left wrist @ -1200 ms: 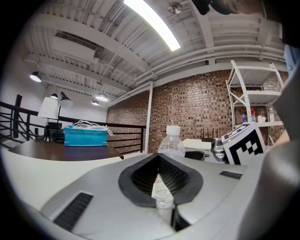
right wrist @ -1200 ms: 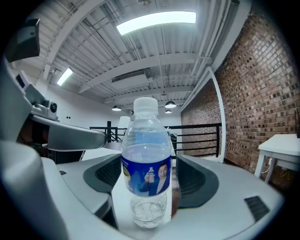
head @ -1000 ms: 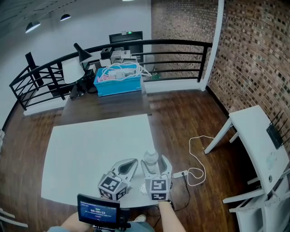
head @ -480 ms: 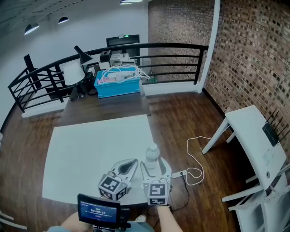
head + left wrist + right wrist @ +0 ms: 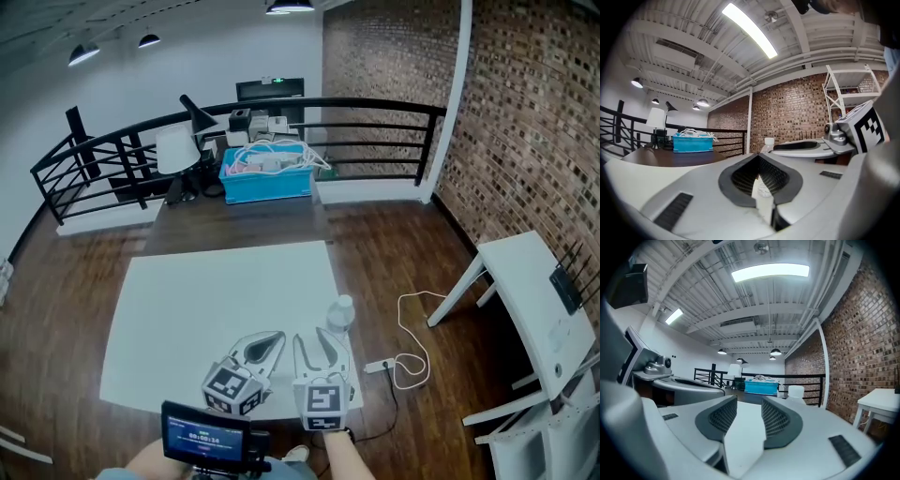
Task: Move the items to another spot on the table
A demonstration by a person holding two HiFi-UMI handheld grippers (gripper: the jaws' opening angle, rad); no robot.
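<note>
Head view: the bottle (image 5: 340,315) stands upright at the right edge of the white table (image 5: 206,300), just beyond the right gripper (image 5: 322,336) and free of it. No other loose item shows on this table.

Left gripper view: the left gripper (image 5: 758,161) has its jaws together on nothing; the bottle shows far ahead.

Right gripper view: jaws partly apart and just now closing, only bare tabletop between them. The bottle's cap (image 5: 795,391) sits outside the right jaw.

Judgement: neither gripper holds the bottle, so it is either just placed or awaiting pickup. Which, I cannot tell.
</note>
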